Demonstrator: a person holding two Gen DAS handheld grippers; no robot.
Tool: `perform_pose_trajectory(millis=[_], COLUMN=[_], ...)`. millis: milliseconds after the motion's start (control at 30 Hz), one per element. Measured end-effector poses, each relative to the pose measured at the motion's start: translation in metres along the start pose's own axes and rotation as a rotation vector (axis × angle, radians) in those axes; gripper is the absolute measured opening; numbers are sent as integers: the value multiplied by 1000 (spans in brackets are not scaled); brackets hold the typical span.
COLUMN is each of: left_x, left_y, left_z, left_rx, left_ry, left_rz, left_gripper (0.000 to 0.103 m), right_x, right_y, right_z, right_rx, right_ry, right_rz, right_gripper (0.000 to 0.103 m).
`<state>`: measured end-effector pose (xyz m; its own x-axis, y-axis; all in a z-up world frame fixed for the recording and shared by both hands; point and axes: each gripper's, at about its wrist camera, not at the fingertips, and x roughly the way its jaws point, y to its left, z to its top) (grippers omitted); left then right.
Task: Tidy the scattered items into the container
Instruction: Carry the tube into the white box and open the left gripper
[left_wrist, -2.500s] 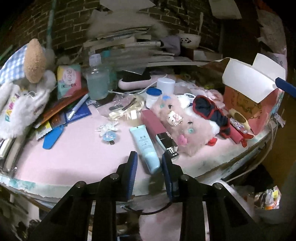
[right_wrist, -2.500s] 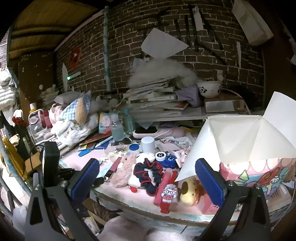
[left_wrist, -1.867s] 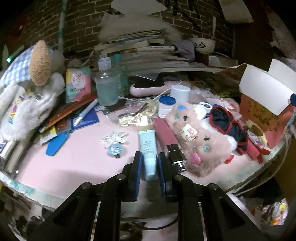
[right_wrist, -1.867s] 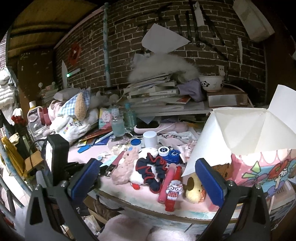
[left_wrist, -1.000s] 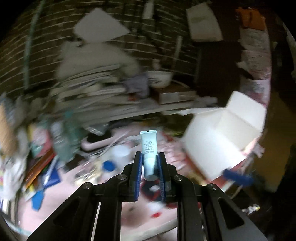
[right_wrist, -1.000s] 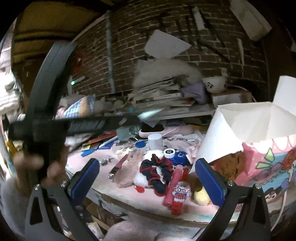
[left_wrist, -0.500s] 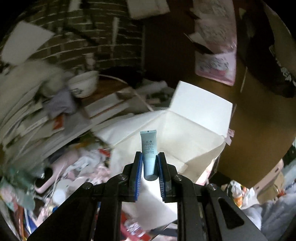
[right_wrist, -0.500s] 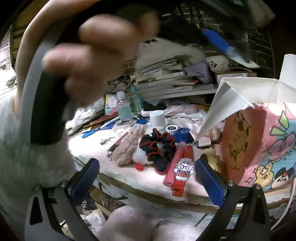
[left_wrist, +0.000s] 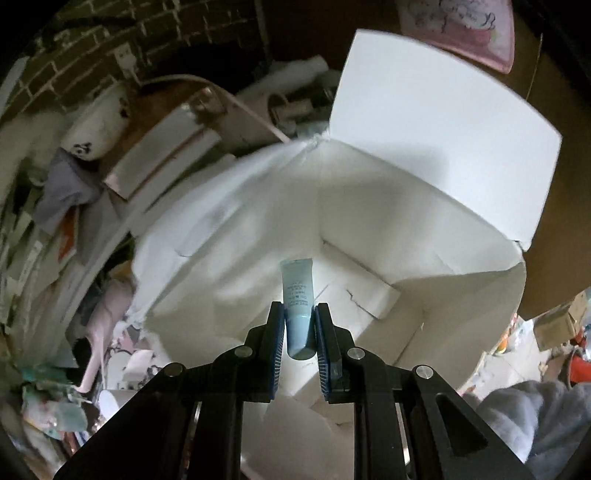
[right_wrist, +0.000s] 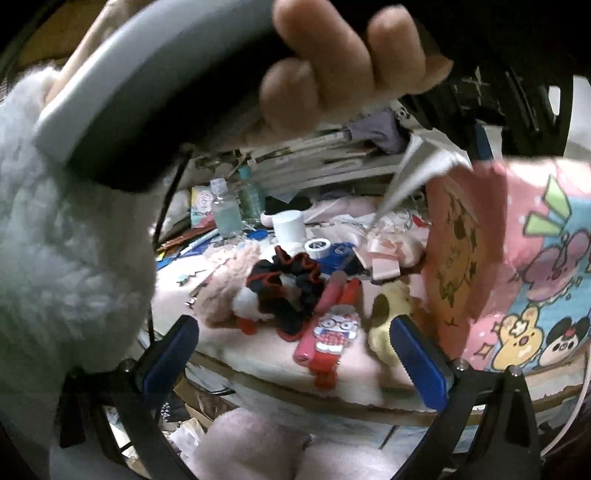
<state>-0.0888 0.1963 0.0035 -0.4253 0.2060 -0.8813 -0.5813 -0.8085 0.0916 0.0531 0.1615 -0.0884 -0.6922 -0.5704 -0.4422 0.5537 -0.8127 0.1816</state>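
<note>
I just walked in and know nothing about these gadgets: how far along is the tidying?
Barely started. The white inside of the box looks empty, so nothing seems packed yet. In hand: the left claw is shut on a pale blue tube, poised over the box opening. Left to do: the dark scrunchie, the red cartoon clip, the white jar and more lie on the table. The right claw is open.

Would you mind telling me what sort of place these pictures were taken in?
Probably a cluttered home room, perhaps a bedroom or hobby corner: a brick wall behind stacked books, and a pink tabletop strewn with toiletry bottles, a scrunchie and plush items.
</note>
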Motion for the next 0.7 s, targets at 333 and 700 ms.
perform_pose_trajectory(millis=[333,700], left_x=[5,-55], left_y=[-5,5], left_z=[-5,-21], left_rx=[14,-28], left_ry=[22,-166], left_rz=[2,-61], left_gripper=[12,63], right_x=[9,5], right_y=[-16,-21], right_z=[-8,-9], right_rx=[43,51], right_ry=[56,60], right_rz=[-25,-20], right_gripper=[103,103])
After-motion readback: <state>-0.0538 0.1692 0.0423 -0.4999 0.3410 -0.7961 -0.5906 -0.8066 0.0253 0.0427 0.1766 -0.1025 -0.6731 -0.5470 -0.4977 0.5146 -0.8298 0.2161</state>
